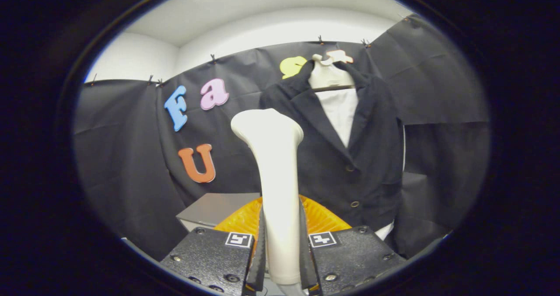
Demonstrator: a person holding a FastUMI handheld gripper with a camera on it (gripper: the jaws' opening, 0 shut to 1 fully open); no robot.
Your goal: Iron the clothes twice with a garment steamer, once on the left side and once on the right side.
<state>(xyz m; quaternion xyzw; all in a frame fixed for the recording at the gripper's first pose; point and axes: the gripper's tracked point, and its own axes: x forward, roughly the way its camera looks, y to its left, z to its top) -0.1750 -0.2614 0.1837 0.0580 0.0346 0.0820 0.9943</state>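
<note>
1. The gripper (282, 261) is seen closed on the handle of the steamer (273, 165); both fingers are pressed against its lower part, one on each side, and the jaws are narrowed to the handle's width.
2. The steamer is held upright between the fingers, its wide head raised above them and pointed away toward the far wall.
3. The jacket (345, 156) is hung on a hanger (328, 75) beyond the fingers and to the right, with a white shirt (341, 112) shown at its open collar.
4. An orange ribbed object (321, 219) (its purpose cannot be told) and a grey box (214, 208) are seen just behind the fingers.
5. The step in hand is judged to be the carry toward the jacket; no pass appears begun, since the head is well apart from the cloth.
6. Next, the head must be brought far and right onto one front panel, then drawn along it.
</note>
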